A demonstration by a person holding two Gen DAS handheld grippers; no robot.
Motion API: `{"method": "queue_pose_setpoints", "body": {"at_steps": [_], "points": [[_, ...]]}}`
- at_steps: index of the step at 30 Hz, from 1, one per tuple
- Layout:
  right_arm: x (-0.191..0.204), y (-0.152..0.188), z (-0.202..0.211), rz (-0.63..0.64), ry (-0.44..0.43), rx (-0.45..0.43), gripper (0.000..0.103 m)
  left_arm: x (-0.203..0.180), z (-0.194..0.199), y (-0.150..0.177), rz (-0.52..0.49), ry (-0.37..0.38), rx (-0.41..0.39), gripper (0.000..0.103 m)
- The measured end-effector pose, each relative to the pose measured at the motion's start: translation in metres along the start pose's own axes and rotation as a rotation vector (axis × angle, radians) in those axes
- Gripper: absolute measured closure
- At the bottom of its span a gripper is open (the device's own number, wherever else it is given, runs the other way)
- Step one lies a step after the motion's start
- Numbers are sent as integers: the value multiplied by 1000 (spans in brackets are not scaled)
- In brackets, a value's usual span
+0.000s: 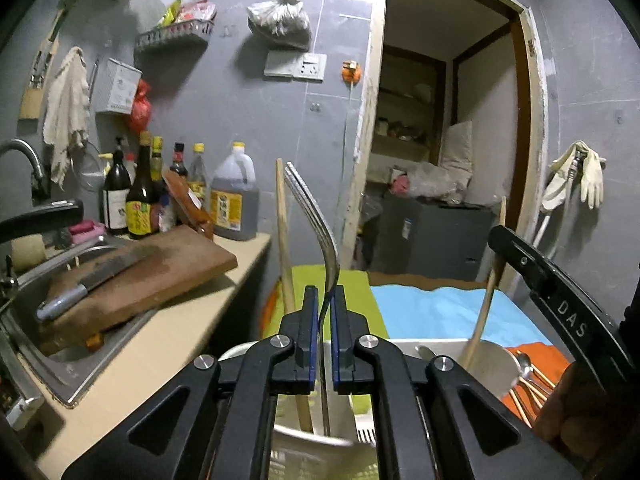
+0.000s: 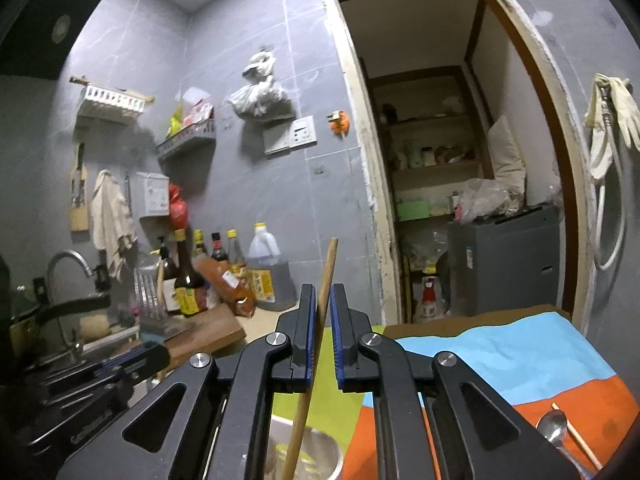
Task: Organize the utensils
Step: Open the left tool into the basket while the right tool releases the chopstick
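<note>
my left gripper [image 1: 324, 300] jaws clench the fork [image 1: 316, 216], long axis upright, tines up, over the white basket [image 1: 304, 456] at centre bottom, while the right gripper [image 2: 324, 300] pinches a chopstick [image 2: 322, 300].

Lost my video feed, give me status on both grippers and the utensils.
Left gripper shut on fork, tines up. Right gripper shut on chopstick, above metal cup. Spoon loose on cloth. Nothing blocking.
</note>
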State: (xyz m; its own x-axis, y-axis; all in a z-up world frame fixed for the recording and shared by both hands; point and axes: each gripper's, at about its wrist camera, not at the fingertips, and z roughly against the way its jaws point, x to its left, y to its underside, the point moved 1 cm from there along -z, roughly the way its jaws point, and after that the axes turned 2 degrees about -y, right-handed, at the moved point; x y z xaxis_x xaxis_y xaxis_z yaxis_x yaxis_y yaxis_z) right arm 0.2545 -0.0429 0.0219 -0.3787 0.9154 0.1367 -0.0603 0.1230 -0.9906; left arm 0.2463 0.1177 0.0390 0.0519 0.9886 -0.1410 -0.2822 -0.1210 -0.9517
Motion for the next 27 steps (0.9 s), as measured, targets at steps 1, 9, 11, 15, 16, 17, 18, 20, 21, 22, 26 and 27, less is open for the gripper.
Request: {"method": "queue_pose_setpoints", "body": {"at_steps": [1,9,11,15,16,17,18,20,21,22,26,27], "points": [[1,-1,2,4,-7,6,96,0,2,0,5,11,-1,99],[5,-7,13,47,-45,18,94,-9,19,-10,-1,34,-21,94],[5,-9,18,46,-49,10,89,-12,23,-13,-4,38,-29,90],[1,-17,28,37,-51,-15,80,-17,31,-21,7,50,-49,83],[-1,-20,31,41,-44,-24,79,-18,33,-22,8,49,-53,80],[-2,-21,34,44,-39,-30,78,-20,36,-24,8,48,-59,77],[-5,-23,38,44,-34,-36,76,-22,38,-26,7,51,-66,76],[-11,-27,44,35,-33,-41,67,-26,43,-30,5,55,-79,68],[-14,-29,47,28,-29,-46,65,-29,47,-31,7,59,-86,66],[-17,-30,50,23,-25,-53,60,-31,49,-33,8,62,-91,62],[-32,-39,66,4,-3,-78,48,-42,58,-39,16,74,-114,47],[-36,-41,72,2,8,-86,45,-45,60,-40,18,78,-121,44]]}}
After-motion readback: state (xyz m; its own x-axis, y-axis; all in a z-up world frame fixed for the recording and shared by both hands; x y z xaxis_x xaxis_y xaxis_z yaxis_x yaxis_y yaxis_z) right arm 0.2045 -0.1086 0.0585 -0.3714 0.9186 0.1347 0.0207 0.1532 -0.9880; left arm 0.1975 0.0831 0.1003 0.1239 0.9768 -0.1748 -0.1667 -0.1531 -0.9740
